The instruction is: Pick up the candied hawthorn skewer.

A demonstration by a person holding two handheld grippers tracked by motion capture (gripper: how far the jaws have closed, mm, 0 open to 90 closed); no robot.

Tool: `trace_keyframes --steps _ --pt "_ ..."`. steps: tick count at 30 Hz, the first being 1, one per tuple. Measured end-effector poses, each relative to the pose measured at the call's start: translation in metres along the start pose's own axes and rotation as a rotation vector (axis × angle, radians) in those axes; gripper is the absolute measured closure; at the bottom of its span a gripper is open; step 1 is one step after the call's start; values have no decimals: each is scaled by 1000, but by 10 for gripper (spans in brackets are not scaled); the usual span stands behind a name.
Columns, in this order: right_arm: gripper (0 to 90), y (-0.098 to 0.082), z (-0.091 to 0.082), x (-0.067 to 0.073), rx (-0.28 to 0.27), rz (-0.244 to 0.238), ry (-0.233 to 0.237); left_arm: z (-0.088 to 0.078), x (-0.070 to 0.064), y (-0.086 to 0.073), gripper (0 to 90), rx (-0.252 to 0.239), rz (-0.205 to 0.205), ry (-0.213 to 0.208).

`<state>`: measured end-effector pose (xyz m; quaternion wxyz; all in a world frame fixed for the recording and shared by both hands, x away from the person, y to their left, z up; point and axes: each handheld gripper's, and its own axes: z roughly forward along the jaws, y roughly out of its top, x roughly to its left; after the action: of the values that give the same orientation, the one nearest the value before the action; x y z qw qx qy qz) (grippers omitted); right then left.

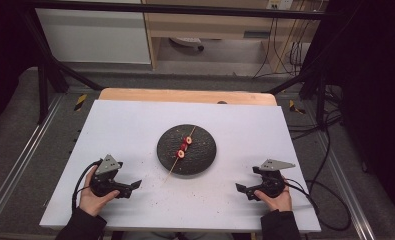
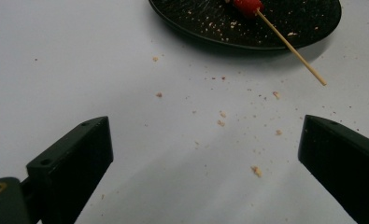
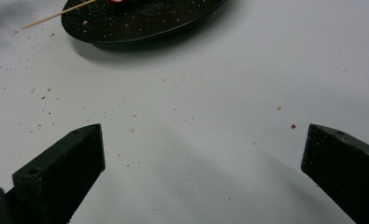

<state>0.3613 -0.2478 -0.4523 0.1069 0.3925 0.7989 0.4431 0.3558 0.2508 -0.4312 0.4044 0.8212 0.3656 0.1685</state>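
Skewer [image 1: 181,154] with three red fruit slices lies on the black plate [image 1: 202,159], ahead of both grippers and between them. Left gripper [image 1: 136,185] and right gripper [image 1: 240,188] rest on the white table [image 1: 135,125], jaws spread wide, holding nothing. Step in hand appears to be the approach. The stick's long axis runs diagonally, its bare end overhanging the plate's near rim toward the left gripper. Next move likely calls for that gripper to advance and pinch the bare end
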Motion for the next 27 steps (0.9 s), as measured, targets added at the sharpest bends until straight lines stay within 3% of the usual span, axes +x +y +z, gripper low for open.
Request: trace_keyframes --steps 10,27 --pt "5 0 0 0 4 -2 -4 7 -14 18 30 5 17 0" --pt "5 0 0 0 5 -1 -4 33 -35 55 60 41 21 -1"
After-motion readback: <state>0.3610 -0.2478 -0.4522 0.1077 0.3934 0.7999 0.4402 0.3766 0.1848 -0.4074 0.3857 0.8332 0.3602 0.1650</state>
